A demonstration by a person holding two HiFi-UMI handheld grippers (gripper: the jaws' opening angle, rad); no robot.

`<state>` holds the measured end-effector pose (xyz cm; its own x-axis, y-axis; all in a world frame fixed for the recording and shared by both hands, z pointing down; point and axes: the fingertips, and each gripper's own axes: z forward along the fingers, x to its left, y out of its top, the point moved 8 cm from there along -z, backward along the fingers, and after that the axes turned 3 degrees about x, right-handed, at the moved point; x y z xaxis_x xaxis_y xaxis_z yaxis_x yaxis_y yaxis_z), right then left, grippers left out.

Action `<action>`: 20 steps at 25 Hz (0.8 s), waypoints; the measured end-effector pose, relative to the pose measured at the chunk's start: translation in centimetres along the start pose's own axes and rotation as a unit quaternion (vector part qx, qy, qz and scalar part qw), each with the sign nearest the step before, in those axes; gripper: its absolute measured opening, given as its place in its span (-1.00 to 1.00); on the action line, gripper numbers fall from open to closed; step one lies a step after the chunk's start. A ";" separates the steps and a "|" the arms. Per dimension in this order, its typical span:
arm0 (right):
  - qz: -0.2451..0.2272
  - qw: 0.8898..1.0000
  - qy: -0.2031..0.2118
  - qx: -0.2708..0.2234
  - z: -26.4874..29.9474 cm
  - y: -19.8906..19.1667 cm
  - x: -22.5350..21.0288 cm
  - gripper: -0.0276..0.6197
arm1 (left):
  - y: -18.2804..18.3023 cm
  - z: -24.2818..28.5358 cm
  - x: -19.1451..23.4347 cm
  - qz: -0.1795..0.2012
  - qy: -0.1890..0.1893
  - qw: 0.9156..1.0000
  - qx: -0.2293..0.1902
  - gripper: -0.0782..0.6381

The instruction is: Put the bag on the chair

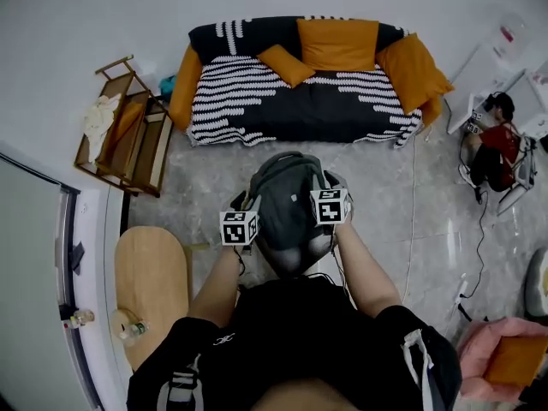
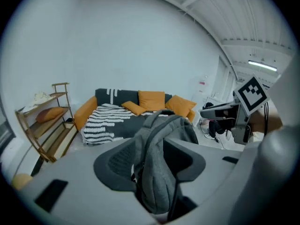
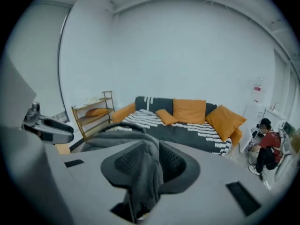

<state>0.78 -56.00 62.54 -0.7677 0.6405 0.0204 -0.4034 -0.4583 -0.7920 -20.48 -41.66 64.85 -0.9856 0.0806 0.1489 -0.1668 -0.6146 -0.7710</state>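
Observation:
A grey backpack (image 1: 287, 204) hangs in front of me between the two grippers, above the floor before the sofa. My left gripper (image 1: 253, 200) is at its left side and my right gripper (image 1: 330, 180) at its right side. In the left gripper view a wide grey strap of the bag (image 2: 159, 139) runs down between the jaws of the left gripper (image 2: 150, 165), which stand wide apart. In the right gripper view a fold of the bag (image 3: 143, 172) lies between the spread jaws of the right gripper (image 3: 150, 170). A pink armchair (image 1: 505, 354) sits at the lower right.
A black-and-white striped sofa (image 1: 300, 84) with orange cushions stands straight ahead. A wooden shelf (image 1: 120, 131) is at the left and a round wooden table (image 1: 154, 281) close on my left. A seated person (image 1: 497, 144) and cables on the floor are at the right.

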 end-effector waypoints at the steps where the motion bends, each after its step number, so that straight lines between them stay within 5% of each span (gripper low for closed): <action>1: 0.007 1.000 0.002 -0.027 -1.3 1.0 0.5 -0.55 | 0.8 -1.1 0.5 0.000 0.003 1.000 -0.016 -0.24; 4: 0.024 0.994 0.007 -0.108 -5.2 3.8 2.0 -0.56 | 3.9 -5.0 1.5 0.011 0.014 0.998 -0.062 -0.29; 6: 0.031 0.988 0.008 -0.151 -7.6 5.5 3.0 -0.61 | 6.0 -8.0 1.7 0.030 0.023 0.995 -0.094 -0.65; 9: 0.030 0.976 0.001 -0.218 -11.7 7.6 4.4 -0.87 | 9.0 -12.5 1.5 0.055 0.034 0.987 -0.144 -0.69; 12: 0.028 0.959 -0.001 -0.283 -15.3 8.5 5.5 -0.88 | 10.6 -16.4 1.3 0.063 0.037 0.981 -0.181 -0.70; 20: 0.028 0.959 -0.007 -0.283 -17.8 8.9 6.8 -0.88 | 11.7 -20.4 1.5 0.085 0.051 0.976 -0.194 -0.70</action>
<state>0.82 -44.71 44.73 -0.7882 0.6148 -0.0278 -0.0289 -0.0820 -0.9962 -24.51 -32.66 43.42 -0.9945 0.0932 -0.0477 0.0194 -0.2840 -0.9586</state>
